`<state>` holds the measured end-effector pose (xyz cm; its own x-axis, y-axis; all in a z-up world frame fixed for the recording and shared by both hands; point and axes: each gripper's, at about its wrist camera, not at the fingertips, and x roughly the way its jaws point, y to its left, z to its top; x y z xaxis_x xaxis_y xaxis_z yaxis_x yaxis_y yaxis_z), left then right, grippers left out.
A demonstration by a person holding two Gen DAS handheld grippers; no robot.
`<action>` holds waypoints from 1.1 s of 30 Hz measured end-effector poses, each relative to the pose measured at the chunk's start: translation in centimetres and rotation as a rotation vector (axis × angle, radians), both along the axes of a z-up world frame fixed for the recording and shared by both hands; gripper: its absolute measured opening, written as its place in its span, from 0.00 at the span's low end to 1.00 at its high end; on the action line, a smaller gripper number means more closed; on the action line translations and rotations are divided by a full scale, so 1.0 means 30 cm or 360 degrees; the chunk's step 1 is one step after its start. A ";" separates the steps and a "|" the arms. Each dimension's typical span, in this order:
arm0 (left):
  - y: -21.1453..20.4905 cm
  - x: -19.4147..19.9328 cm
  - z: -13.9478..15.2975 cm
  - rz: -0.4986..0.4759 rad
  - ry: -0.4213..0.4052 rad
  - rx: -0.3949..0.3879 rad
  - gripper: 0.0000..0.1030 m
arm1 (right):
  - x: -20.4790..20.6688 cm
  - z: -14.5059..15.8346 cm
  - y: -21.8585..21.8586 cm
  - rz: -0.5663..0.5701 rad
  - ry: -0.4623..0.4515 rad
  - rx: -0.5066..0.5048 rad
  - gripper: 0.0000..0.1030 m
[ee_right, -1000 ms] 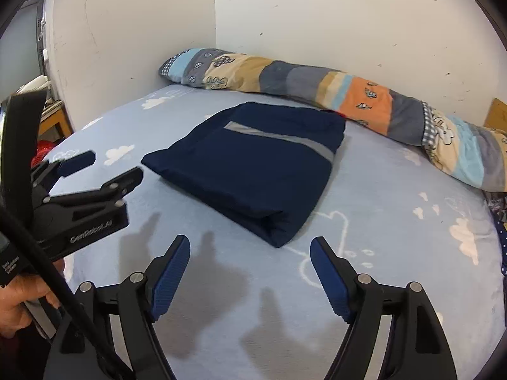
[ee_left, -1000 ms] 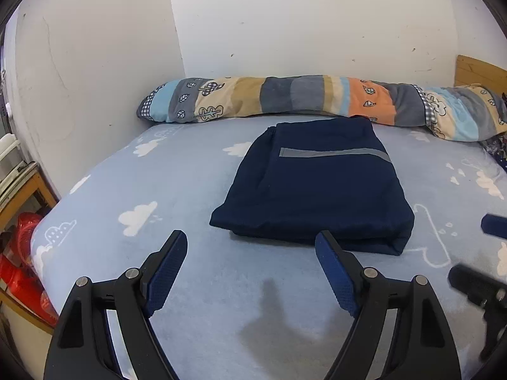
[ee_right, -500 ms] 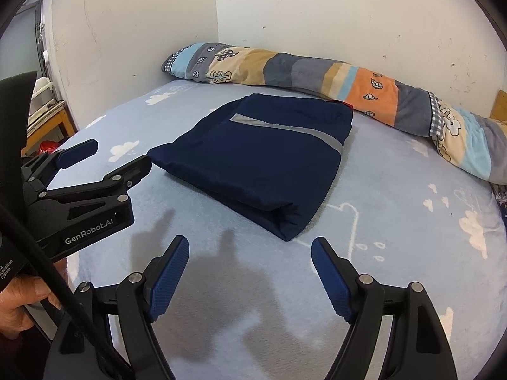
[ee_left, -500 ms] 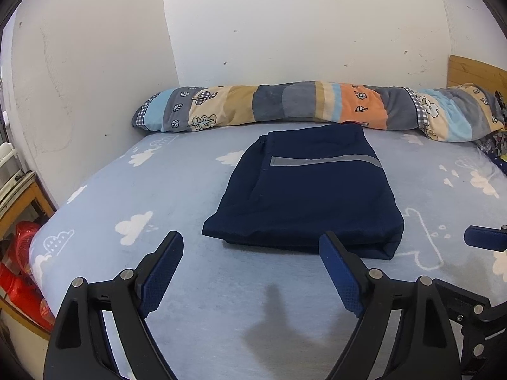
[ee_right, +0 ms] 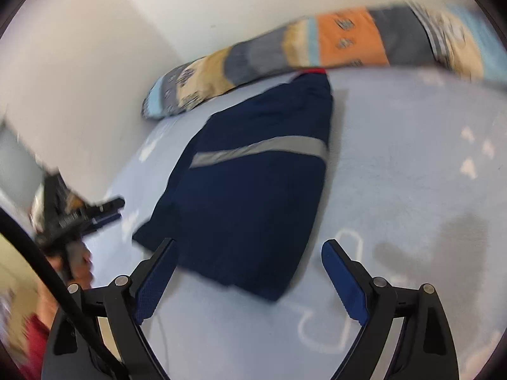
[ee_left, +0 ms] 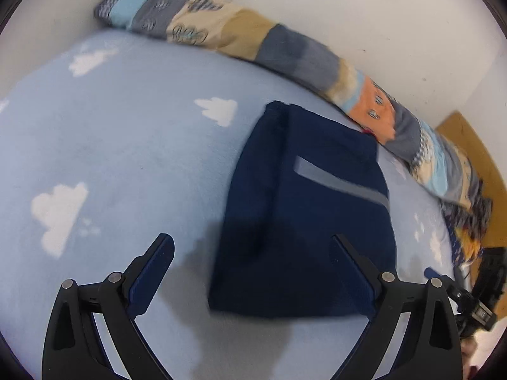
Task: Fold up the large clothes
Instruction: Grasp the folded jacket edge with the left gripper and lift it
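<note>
A navy garment (ee_left: pixel 304 209) with a grey stripe lies folded into a rectangle on the light blue bed sheet (ee_left: pixel 126 158). My left gripper (ee_left: pixel 252 243) hovers over its near left edge, and its jaws are opening with no pad touching the cloth. In the right wrist view the same garment (ee_right: pixel 253 190) runs away towards the wall. My right gripper (ee_right: pixel 248 247) hangs over its near corner, jaws also opening and gripping nothing. The left gripper's fingers (ee_right: pixel 106 205) show at the left of that view, beside the garment. Both views are motion-blurred.
A long patchwork bolster (ee_left: pixel 285 47) lies along the white wall behind the garment. A wooden headboard (ee_left: pixel 469 145) and some rumpled cloth sit at the far right. A hand (ee_right: pixel 76 259) and a red sleeve (ee_right: pixel 31 342) show at the lower left.
Both grippers have swung in closer over the garment and rolled, so the bed now looks tilted. Both pairs of jaws stand wider than before.
</note>
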<state>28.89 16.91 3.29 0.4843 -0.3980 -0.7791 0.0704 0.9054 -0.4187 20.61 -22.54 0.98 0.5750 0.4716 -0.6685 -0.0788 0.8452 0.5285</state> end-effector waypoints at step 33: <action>-0.434 0.074 -0.205 -0.0568 0.0186 -0.0022 0.43 | 0.116 -0.088 0.000 0.0149 0.0273 -0.0026 0.42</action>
